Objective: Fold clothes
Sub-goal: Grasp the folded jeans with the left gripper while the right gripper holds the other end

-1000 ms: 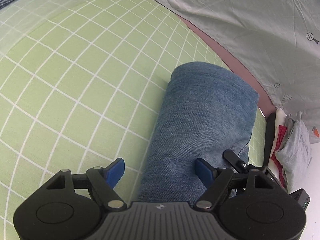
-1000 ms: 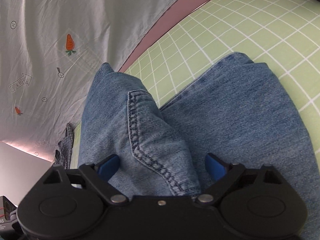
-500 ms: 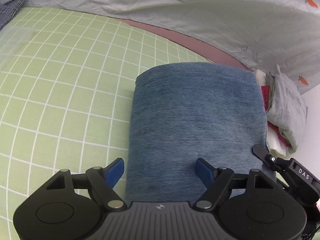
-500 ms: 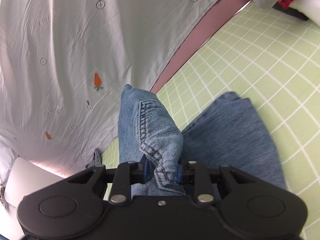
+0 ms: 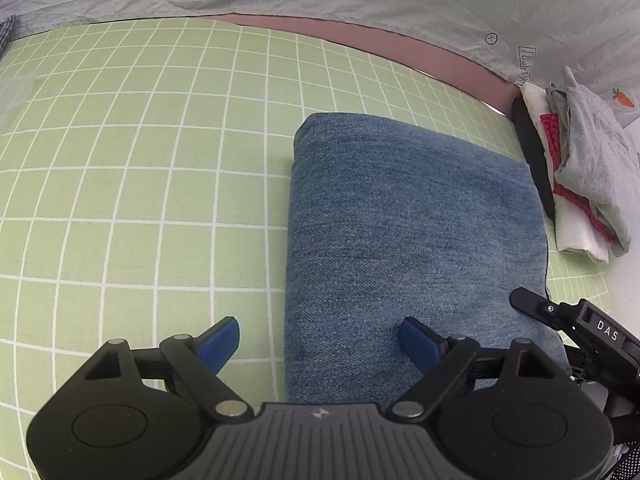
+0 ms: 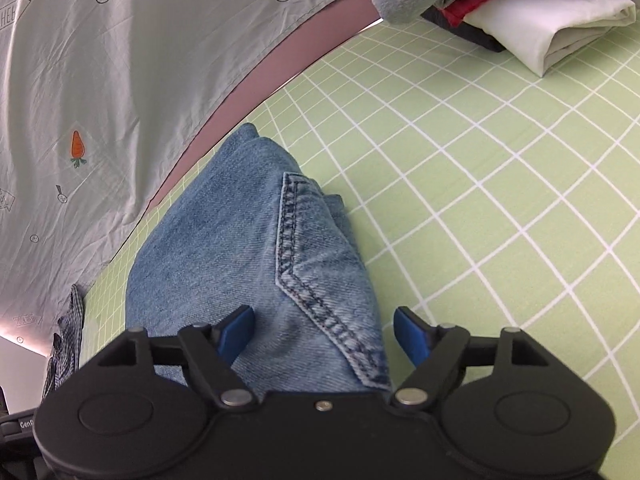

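My left tool is released, its two blue-tipped fingers spread wide and gripping nothing; one tip sits over the green sheet, the other over the near end of the folded jeans. My right tool is also released, its blue fingers parted on either side of a raised fold of the jeans, with the denim lying loose between them and a stitched seam running down the middle of that fold. The jeans are blue denim, folded into a thick, compact rectangle that rests flat on the bed, which is covered with a light green sheet marked with a white grid. In the left view the bundle lies right of centre, its smooth side up and its far edge rounded. Just beyond its right side, near the edge of the bed, sits a pile of folded clothes: a grey piece on top, then red, white and something dark beneath. The same pile shows at the top right of the right view, well apart from the jeans. A pale grey quilt printed with small orange carrots lies along the far side of the bed. A blue checked cloth is bunched at the far left of the right view.
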